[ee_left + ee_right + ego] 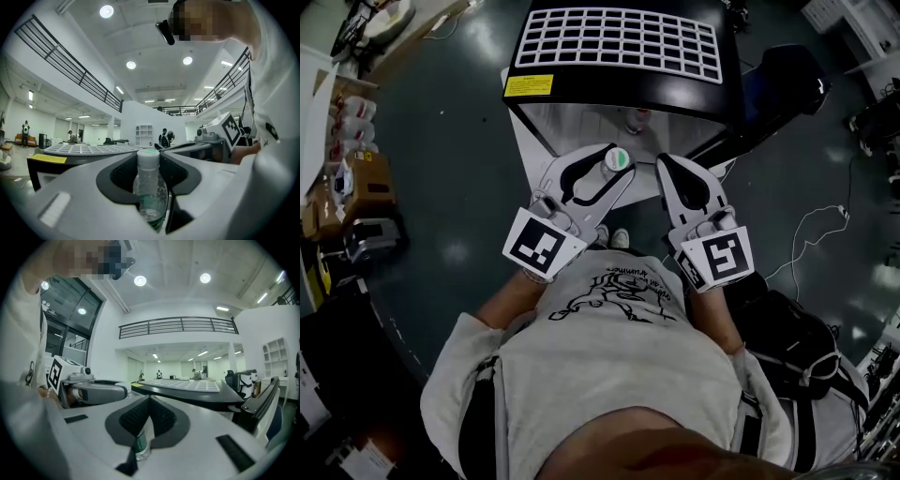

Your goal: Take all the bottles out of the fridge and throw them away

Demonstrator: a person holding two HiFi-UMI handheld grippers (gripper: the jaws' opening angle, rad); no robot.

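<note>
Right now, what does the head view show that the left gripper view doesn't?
Only the head view: the dark floor and the person's pale printed T-shirt. Only the left gripper view: round ceiling lights and a dark balcony railing. Both: the clear plastic bottle with a white cap, gripped in the left tool, the black fridge with its white grid top, and the right tool.
</note>
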